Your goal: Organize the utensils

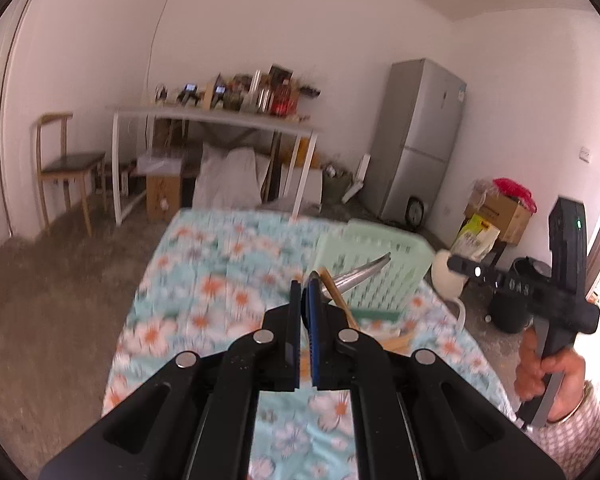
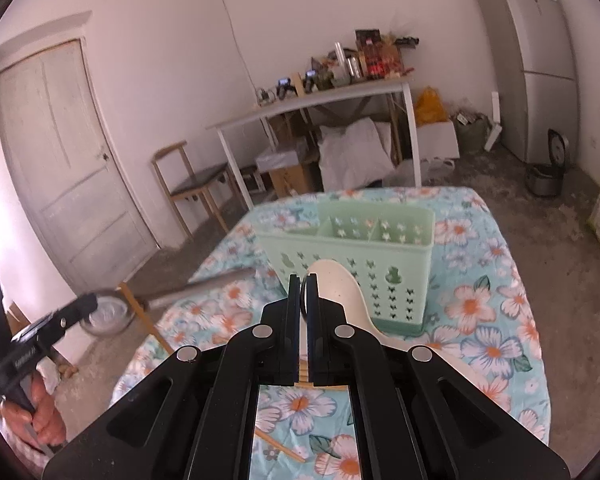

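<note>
Gripping metal ladle [image 2: 204, 286] by handle, left claw [image 1: 305, 280] clamped together on it; steel stiff, slick, bowl-heavy, so hold near handle's middle to stop swing. Right claw [image 2: 304, 280] clamped on white plastic spoon [image 2: 336, 280]; light, rigid, smooth, grip at handle neck. Green caddy [image 2: 364, 276] stands upright on floral surface [image 2: 496, 280], just beyond both claws. Wooden chopsticks [image 2: 282, 446] lie near, thin, prone to rolling.

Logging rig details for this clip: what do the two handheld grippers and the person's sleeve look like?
Both the left gripper and the right gripper are matte black, with angular linkage arms, round silver pivot pins and flat narrow fingers. From outside, each shows a pistol-style handle and pale lettering on its body; the right one carries a small green light. The sleeve looks pale and finely checked.
</note>
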`<action>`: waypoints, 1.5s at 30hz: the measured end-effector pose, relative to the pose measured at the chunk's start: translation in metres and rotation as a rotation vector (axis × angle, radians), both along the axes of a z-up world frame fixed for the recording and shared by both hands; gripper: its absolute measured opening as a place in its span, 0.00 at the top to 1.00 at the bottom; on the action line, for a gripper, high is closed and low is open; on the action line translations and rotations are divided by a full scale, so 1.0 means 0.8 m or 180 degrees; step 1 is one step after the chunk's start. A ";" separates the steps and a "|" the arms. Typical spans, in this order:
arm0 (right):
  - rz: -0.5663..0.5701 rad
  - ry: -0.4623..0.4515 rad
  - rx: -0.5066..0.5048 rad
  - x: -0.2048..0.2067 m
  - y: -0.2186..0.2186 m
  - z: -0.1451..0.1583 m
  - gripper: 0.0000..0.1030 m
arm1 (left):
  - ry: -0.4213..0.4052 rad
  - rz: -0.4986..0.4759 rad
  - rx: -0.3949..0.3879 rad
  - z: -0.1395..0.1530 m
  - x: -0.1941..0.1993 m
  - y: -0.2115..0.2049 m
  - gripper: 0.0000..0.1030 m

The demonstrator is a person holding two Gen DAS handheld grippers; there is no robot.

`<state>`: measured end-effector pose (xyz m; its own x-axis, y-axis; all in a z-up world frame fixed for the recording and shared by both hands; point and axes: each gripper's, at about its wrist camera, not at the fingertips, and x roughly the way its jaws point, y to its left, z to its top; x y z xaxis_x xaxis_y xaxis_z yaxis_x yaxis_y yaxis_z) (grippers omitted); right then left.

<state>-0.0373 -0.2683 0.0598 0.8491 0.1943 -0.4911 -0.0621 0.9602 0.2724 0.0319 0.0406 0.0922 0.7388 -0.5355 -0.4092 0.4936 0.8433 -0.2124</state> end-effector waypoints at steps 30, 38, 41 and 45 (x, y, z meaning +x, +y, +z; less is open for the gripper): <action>0.0696 -0.0649 0.1207 0.085 -0.086 0.092 0.99 | 0.0452 -0.0306 0.1133 0.051 0.173 -0.100 0.97; 0.0813 -0.0525 0.1702 0.109 -0.110 0.064 0.99 | 0.0648 -0.0316 0.1387 0.045 0.200 -0.122 0.97; 0.0800 -0.0482 0.1811 0.114 -0.117 0.055 0.99 | 0.0724 -0.0316 0.1419 0.039 0.214 -0.134 0.97; 0.0707 -0.0357 0.1884 0.121 -0.126 0.034 0.99 | 0.0818 -0.0347 0.1390 0.034 0.229 -0.150 0.97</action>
